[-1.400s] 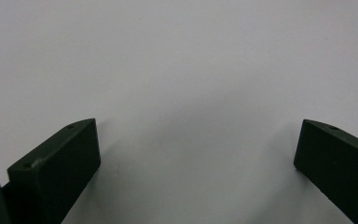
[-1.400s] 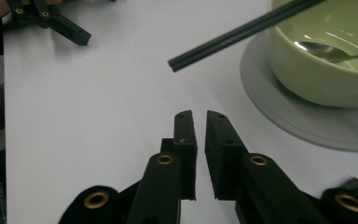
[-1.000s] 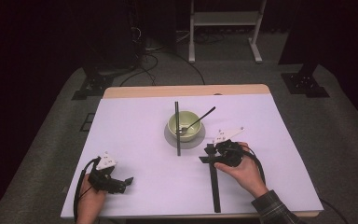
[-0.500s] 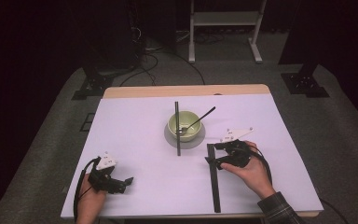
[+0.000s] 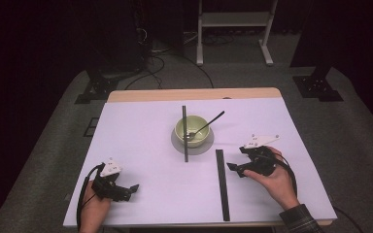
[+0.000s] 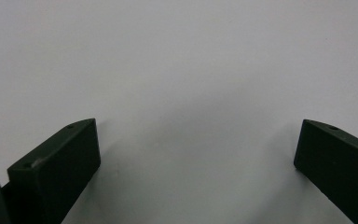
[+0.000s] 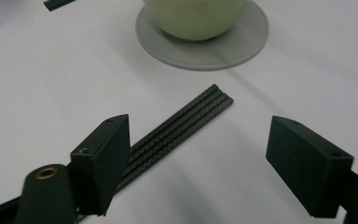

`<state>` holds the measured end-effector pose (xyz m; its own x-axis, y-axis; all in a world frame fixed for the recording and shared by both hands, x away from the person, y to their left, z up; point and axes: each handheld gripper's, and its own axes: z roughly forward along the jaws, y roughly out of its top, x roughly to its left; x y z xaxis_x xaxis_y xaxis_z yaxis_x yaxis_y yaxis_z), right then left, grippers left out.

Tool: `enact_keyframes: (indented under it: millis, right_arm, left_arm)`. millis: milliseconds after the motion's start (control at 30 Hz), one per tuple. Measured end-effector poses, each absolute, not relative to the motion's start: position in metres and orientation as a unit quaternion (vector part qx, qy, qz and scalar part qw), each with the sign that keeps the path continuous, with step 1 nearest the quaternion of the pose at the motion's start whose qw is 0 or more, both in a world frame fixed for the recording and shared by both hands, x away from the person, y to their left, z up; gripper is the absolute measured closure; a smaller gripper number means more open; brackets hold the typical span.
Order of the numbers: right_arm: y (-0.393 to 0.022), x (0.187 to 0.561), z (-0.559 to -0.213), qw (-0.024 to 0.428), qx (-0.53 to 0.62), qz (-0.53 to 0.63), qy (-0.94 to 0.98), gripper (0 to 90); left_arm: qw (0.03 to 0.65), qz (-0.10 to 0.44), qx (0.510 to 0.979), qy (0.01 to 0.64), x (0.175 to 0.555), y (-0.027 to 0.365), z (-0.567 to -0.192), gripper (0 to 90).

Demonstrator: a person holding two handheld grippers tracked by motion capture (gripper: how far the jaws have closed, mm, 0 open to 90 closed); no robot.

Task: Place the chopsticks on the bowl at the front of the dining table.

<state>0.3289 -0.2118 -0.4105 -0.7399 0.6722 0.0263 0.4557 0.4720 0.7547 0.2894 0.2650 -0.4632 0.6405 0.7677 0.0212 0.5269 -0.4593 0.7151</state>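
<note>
Now the right gripper [image 5: 236,166] hangs released — jaws just opening, nothing pinched — just at 3 o'clock of the black strip [image 5: 221,183] lying flat on the table [image 5: 141,141], 5 o'clock of the bowl [image 5: 191,131]; left gripper [image 5: 132,188] also released.

Grey carpet [image 5: 53,145], dark room, white stand [image 5: 233,29] behind table [image 5: 141,141]

— How many black strips are counted on the table?
— Two black strips [image 5: 222,184] are counted.
— And the tableware?
— One green bowl [image 5: 191,130], one grey saucer [image 5: 203,146] and one spoon [image 5: 207,124] are counted.
</note>
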Motion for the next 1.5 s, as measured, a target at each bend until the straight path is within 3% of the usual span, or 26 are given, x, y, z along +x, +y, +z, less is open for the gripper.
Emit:
enact_keyframes:
  millis: [600,1500]
  right_arm:
    - [-0.26,0.314,-0.419,0.156,0.384,0.375,0.829,15.1]
    - [-0.32,0.281,-0.445,0.142,0.418,0.391,0.808,13.9]
  left_arm:
    - [0.347,0.173,0.837,0.387,0.289,0.265,-0.463,0.0]
    - [0.347,0.173,0.837,0.387,0.289,0.265,-0.463,0.0]
